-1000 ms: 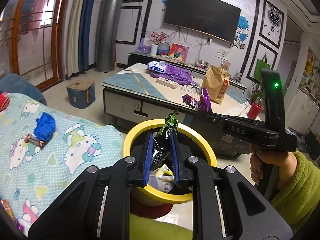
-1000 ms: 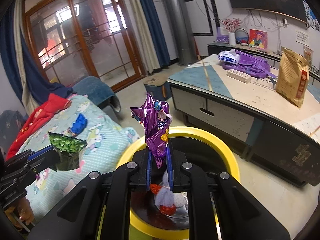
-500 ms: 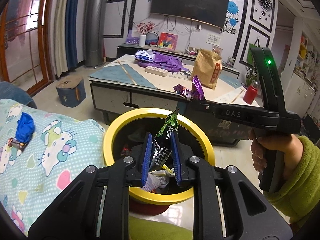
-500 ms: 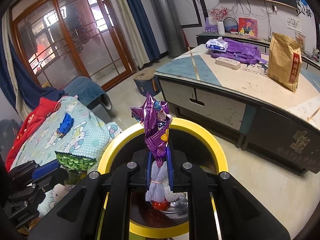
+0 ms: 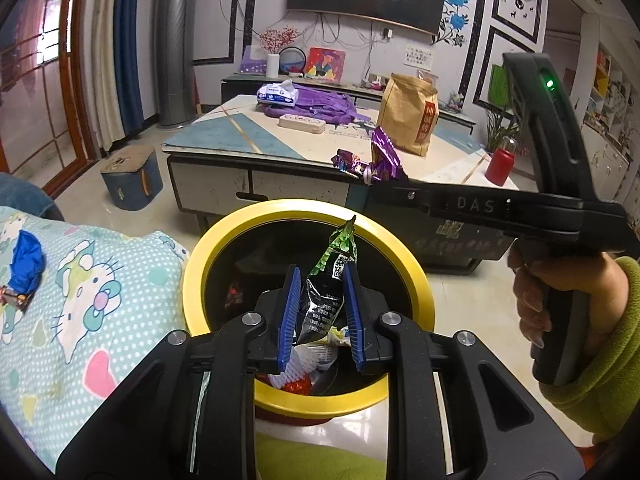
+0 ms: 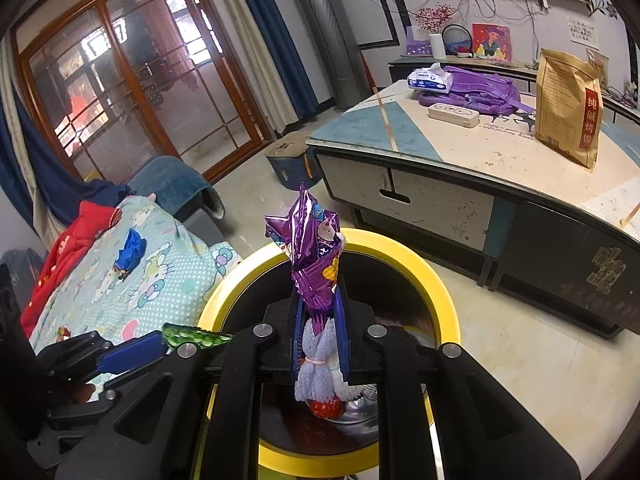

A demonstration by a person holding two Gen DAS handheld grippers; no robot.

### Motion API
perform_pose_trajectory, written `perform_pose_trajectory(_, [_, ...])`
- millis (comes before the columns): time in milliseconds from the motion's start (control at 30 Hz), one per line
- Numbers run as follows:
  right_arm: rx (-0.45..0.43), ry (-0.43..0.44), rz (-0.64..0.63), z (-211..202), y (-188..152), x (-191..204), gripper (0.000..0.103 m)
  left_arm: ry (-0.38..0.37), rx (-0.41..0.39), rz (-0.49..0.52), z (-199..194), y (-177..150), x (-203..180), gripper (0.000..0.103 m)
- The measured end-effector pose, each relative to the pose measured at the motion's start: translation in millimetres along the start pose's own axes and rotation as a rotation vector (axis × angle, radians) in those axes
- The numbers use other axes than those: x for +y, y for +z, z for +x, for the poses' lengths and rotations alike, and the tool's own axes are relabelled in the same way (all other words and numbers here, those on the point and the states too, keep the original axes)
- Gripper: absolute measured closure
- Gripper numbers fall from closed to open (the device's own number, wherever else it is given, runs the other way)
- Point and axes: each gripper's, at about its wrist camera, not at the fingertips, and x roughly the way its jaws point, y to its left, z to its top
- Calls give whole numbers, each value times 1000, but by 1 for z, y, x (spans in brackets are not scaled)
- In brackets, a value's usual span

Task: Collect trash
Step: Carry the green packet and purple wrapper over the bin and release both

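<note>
Right gripper (image 6: pixel 319 332) pinches a purple wrapper (image 6: pixel 314 258) above the yellow-rimmed bin (image 6: pixel 442 300); left gripper (image 6: pixel 136 350) at lower left. It clamps a green wrapper (image 6: pixel 196 336).

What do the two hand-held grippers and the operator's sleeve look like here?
Both are matte black plastic. The left hand-held gripper has two ribbed blue pads and round silver screws on its linkage arms. The right hand-held gripper is built the same; seen side-on from the left wrist, its body reads "DAS" and a green light glows on the upright part. The hand on its grip wears a lime-green fleece sleeve.
</note>
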Motion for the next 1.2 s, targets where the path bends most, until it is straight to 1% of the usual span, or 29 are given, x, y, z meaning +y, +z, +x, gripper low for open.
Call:
perform_pose_trajectory(33, [1,0,3,0,0,-1,89,-1,4,0,2,0,0,88])
perform_pose_trajectory(67, [1,0,5,1,0,0,86,-4,10,-1,3,-1,1,87])
perform_pose_trajectory(100, [2,-1,6,1,0,0,81,-7,17,-6,5,-1,2,84])
perform_pose_trajectory(133, [-1,-2,6,1,0,0,77,-6,17,-15,6,-1,3,76])
perform_pose_trajectory(167, [-7,-4,9,0,0,-1,72,-2,16,-18,5,-1,5,61])
perform_pose_trajectory(233, [-13,-5,14,0,0,-2,69,11,11,-26,3,-2,7,49])
perform_pose_trajectory(300, [-18,-9,20,-1,0,-4,61,13,10,-38,2,-3,10,43])
perform_pose_trajectory(367, [-21,-9,24,-1,0,-5,58,16,7,-54,0,-3,13,24])
perform_pose_trajectory(400, [-22,-10,22,-1,0,-5,57,16,4,-62,-2,-3,15,19])
perform_pose_trajectory(433, [-24,-12,22,-2,1,-4,56,18,2,-67,-3,-3,16,12])
perform_pose_trajectory(500, [-36,-19,25,-4,2,-4,48,23,3,-80,-6,-2,17,11])
perform_pose_trajectory(700, [-74,-20,18,-13,4,0,37,53,-14,-103,-16,-1,20,11])
perform_pose_trajectory(800, [-87,-18,7,-16,4,5,34,70,-28,-107,-23,-1,22,11])
perform_pose_trajectory(967, [-92,-6,-7,-18,4,14,32,90,-50,-120,-36,-1,27,11])
perform_pose_trajectory(1200, [-100,21,-36,-20,5,31,29,145,-79,-124,-54,-1,32,11])
